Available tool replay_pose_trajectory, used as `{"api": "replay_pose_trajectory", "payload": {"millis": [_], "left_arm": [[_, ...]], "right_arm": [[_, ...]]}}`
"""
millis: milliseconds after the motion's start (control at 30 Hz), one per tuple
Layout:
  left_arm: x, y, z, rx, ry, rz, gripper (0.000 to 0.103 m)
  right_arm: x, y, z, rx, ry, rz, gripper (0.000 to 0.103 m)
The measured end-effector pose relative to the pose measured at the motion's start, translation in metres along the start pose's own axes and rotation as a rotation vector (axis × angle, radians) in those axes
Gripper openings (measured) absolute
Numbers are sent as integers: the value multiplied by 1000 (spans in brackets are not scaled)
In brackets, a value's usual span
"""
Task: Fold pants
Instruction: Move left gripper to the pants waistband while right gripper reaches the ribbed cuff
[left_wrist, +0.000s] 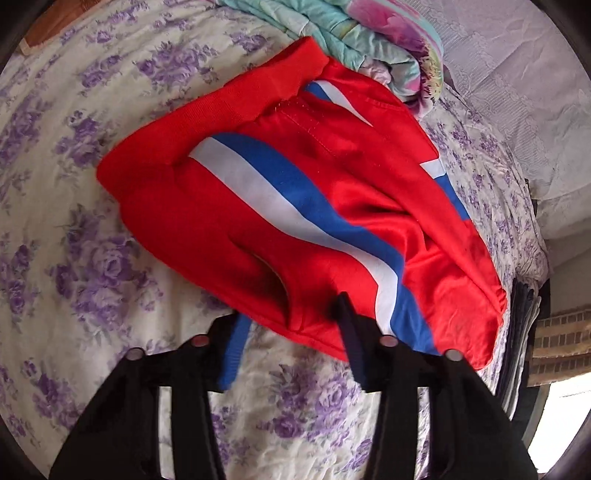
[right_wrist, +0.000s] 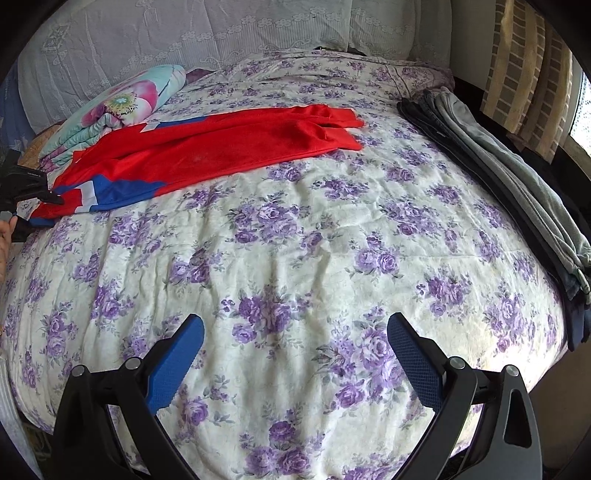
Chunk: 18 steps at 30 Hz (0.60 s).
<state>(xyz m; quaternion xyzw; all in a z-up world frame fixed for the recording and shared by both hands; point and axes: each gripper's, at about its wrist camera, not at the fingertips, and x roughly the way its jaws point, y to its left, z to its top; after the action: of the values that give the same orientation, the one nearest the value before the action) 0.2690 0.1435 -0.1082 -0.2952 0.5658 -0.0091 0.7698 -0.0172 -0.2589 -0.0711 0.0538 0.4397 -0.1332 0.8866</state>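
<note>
Red pants (left_wrist: 303, 206) with a white and blue side stripe lie on the flowered bedspread (left_wrist: 74, 258), waist end towards the left wrist camera. My left gripper (left_wrist: 291, 314) stands open at the near edge of the pants, its fingers apart with cloth between them. In the right wrist view the same pants (right_wrist: 221, 147) stretch across the far left of the bed, legs pointing right, and the left gripper (right_wrist: 44, 192) shows at their waist end. My right gripper (right_wrist: 295, 354) is open and empty, well in front of the pants above bare bedspread (right_wrist: 295, 240).
A folded floral quilt (right_wrist: 122, 107) lies behind the pants at the far left. A stack of folded grey and dark clothes (right_wrist: 517, 192) lies along the bed's right edge. White lace pillows (right_wrist: 221, 33) line the headboard. A brick-patterned wall (right_wrist: 524, 66) is at right.
</note>
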Motion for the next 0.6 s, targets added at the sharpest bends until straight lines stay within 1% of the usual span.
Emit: {"api": "replay_pose_trajectory", "payload": {"millis": [33,67,100,167,200,300,333,400,500,533,567,600], "left_arm": [[6,3,4,-16,8,-8,24],[7,6,5,-32,-6,-32,20],[4,8,5,-33,-33,-60,14],[-5,6,1,5,-102,-80,13],[-7,4,-2,25,-126,-79,12],[-7,2,-9,63,-182,-75,12],[-5,1,-11,80,-191,-62,12],[-1,1,-13,106,-197,-42,12],[-5,4,-14,125,-205,-55,13],[-5,7,-13,124,-200,-65,13],[-3,9,-12,118,-192,-75,13],[-3,11,-12,113,-185,-87,13]], "right_arm": [[1,1,2,-5,2,-4,100],[3,2,4,-12,4,-8,100],[3,3,8,-21,4,-10,100],[4,3,18,-43,-1,-1,100],[5,2,27,-55,-3,21,100],[20,-9,66,-56,17,148,100],[31,-17,82,-30,37,175,100],[61,-35,115,50,77,198,100],[110,-62,154,216,131,270,100],[126,-68,164,281,151,304,98],[142,-71,172,336,176,338,92],[157,-72,178,370,206,359,89]]}}
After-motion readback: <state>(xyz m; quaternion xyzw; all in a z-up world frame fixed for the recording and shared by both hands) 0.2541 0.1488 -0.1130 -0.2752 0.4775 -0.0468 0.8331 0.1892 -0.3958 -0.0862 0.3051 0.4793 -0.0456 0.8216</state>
